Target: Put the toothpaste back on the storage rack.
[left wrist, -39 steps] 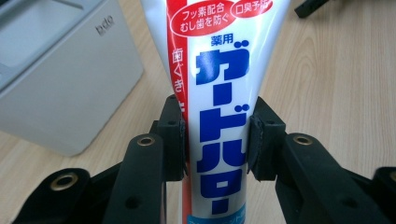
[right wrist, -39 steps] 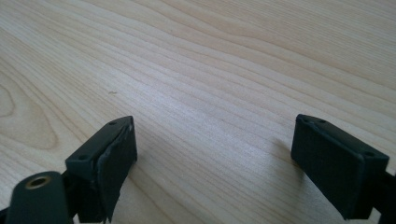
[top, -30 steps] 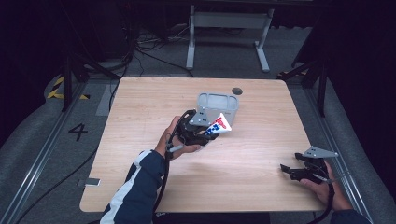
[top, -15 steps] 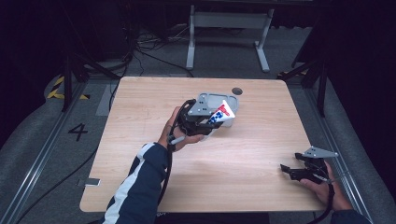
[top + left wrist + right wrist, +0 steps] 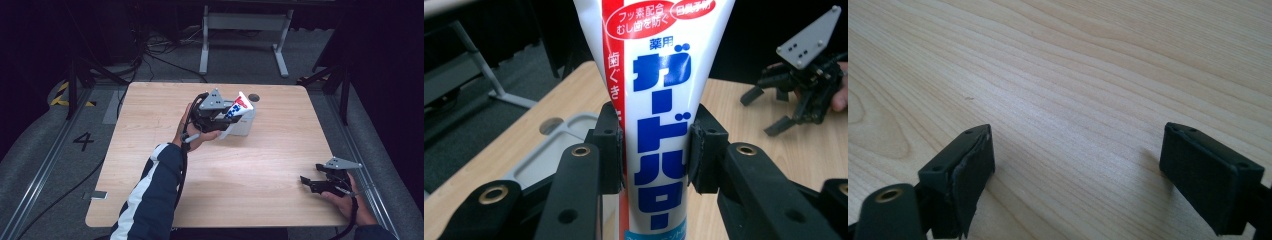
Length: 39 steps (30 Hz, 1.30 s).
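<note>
On the counter [image 5: 150, 150] a tray [image 5: 246, 125] stands near the far edge, about midway across. The left claw [image 5: 231, 111] hangs over the tray's near-left side, with a toothpaste tube [image 5: 659, 100] between its jaws, above the tray. Just behind the tray a small round hole [image 5: 254, 97] sits in the counter. The right claw [image 5: 306, 183] lies well apart, at the near right corner.

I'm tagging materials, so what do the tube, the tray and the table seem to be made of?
Tube: probably soft glossy plastic, printed, with sheen. Tray: apparently matte grey moulded plastic with rounded edges. Table: pale wood or wood-look laminate, with visible grain.
</note>
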Available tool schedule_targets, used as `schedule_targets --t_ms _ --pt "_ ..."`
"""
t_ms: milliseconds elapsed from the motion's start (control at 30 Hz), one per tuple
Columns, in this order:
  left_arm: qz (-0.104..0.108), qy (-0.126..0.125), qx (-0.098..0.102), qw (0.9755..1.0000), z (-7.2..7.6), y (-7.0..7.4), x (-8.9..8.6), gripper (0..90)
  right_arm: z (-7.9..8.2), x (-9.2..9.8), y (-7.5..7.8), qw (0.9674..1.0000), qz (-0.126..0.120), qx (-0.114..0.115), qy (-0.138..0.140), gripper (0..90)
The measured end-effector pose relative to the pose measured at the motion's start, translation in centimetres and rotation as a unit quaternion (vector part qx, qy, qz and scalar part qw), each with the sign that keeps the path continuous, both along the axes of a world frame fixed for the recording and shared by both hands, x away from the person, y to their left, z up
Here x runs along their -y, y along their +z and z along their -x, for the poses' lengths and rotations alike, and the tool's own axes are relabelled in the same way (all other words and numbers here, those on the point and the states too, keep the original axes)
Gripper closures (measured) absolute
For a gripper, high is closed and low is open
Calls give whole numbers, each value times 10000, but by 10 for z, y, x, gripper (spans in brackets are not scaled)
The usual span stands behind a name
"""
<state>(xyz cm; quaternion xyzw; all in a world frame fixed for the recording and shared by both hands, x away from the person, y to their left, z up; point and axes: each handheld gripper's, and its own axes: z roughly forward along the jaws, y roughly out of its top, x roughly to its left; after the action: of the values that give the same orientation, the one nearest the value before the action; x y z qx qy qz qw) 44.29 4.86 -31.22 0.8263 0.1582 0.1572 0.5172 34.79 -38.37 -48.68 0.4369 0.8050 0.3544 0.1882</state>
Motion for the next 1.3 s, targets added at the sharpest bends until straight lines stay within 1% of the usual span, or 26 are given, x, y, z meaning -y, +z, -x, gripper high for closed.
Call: schedule_targets --t_ms 33,100,200,233,300,367,433,500,533,600,767,800,900,933,1000,1100,1167,1200,1300 --pt "69 17 -26 10000 -2 1 -1 652 0 0 0 10000 1 0 1 144" --pt "200 134 7 9997 -7 4 -1 652 0 0 0 10000 -1 0 0 144" --pt "273 164 -19 9995 -14 7 0 652 0 0 0 10000 1 1 1 143" --pt "235 200 39 9995 -16 8 0 652 0 0 0 10000 1 0 1 144" --pt "244 216 10 9995 -20 9 3 653 0 0 0 10000 2 1 2 144" --pt "232 216 30 9995 -22 9 4 653 0 0 0 10000 2 2 2 144" --pt "255 238 -1 9994 -28 9 7 653 0 0 0 10000 1 2 2 144" --pt "269 260 17 9993 -30 9 8 652 0 0 0 10000 1 1 1 144" --pt "323 269 -30 9991 -32 9 9 652 0 0 0 10000 2 2 1 144" --pt "308 256 7 9992 -36 9 10 653 0 0 0 10000 2 1 1 144" --pt "399 290 -59 9988 -44 6 15 653 0 0 0 10000 -2 2 0 144" --pt "418 298 -87 9986 -47 5 18 652 0 0 0 10000 1 11 3 145" --pt "414 368 -83 9984 -50 4 21 652 0 0 0 10000 2 8 0 145" --pt "389 355 -112 9985 -54 3 22 651 0 0 0 10000 3 10 3 145" --pt "344 381 -88 9986 -58 2 24 652 0 0 0 10000 3 10 2 145" --pt "443 444 -176 9979 -63 -1 26 652 0 0 0 10000 -4 0 -1 145" --pt "420 433 -168 9980 -69 -4 27 651 0 0 0 10000 4 12 3 145" --pt "420 433 -168 9980 -69 -4 27 652 0 0 0 10000 5 17 6 145" --pt "436 502 -183 9976 -76 -8 31 652 0 0 0 10000 8 16 7 145"
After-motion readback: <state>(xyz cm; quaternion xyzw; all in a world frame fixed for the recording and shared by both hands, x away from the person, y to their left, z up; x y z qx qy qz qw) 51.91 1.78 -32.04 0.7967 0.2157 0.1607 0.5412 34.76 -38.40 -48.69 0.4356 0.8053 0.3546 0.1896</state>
